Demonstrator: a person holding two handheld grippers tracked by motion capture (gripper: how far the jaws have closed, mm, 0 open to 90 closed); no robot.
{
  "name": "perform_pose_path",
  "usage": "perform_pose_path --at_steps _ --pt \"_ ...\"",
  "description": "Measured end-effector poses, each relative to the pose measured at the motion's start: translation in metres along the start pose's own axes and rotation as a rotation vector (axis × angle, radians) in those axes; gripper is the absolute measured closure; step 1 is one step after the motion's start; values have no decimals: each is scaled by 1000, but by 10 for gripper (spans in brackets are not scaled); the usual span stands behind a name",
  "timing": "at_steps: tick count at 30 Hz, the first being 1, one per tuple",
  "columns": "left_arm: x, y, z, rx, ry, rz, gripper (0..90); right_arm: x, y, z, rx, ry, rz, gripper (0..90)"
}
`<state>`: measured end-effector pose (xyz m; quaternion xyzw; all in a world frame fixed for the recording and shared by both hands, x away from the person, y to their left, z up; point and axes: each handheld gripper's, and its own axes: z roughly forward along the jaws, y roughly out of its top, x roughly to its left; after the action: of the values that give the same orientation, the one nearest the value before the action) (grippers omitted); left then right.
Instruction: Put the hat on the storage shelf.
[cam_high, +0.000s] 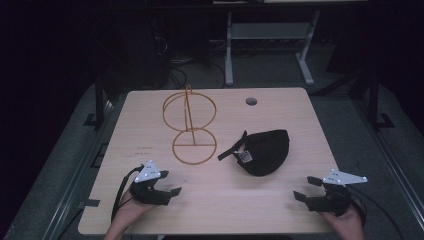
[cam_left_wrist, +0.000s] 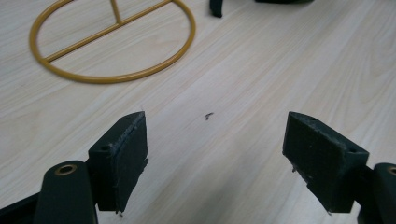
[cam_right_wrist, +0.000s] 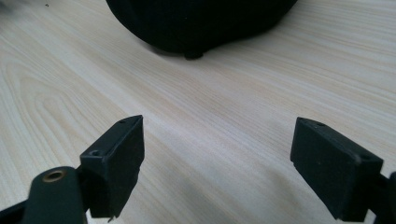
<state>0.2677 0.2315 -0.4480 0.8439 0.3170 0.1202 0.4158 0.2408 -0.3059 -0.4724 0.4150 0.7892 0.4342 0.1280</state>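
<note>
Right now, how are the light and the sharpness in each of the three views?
High view: the table is lit, the room behind is nearly black, the picture is slightly soft. Left gripper view: even light, wood grain and the yellow wire stand sharp. Right gripper view: the black cap shows no detail.

We see a pale matt wood-grain table (cam_high: 280, 200) | glossy golden metal wire stand (cam_high: 190, 125) | matt black cloth cap (cam_high: 265, 150) | grippers' dull, rough-edged black plastic pads (cam_left_wrist: 126, 154).

A pale wooden table (cam_high: 280, 210) with a round cable hole (cam_high: 251, 101) stands on a dim grey floor (cam_high: 350, 135); beyond the table, a white metal desk frame (cam_high: 270, 35) and tangled black cables (cam_high: 175, 65) sit in darkness.
</note>
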Motion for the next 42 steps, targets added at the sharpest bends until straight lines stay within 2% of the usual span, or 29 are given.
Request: perform_pose_path --at_steps 4,8,11,12,13,16,21,24,25,30,36,42 --pt "-7 9 2 -1 -33 9 221 1 1 1 -3 9 6 172" --pt "-15 22 4 -14 -84 8 222 3 1 0 -6 9 9 173" --pt "-23 34 6 -19 -111 25 222 4 4 -2 -14 6 5 172" --pt "-28 44 9 -23 -121 36 223 4 5 -2 -19 6 3 172" --pt "-28 44 9 -23 -121 36 223 4 5 -2 -19 6 3 172" --pt "-37 60 13 -36 -149 50 230 4 5 -3 -18 4 -1 172" --pt "-50 85 26 -22 -180 101 231 3 4 -3 -19 3 -1 172" --pt "-54 101 37 -25 -200 107 238 1 3 -3 -18 7 4 172" --pt "-54 101 37 -25 -200 107 238 1 3 -3 -18 7 4 172" --pt "-56 124 50 -24 -215 128 243 -1 2 -5 -21 11 17 172" --pt "-64 154 71 10 -229 188 245 -1 2 -4 -21 17 13 172" --pt "-71 175 95 52 -251 228 263 -1 2 -4 -23 25 16 172"
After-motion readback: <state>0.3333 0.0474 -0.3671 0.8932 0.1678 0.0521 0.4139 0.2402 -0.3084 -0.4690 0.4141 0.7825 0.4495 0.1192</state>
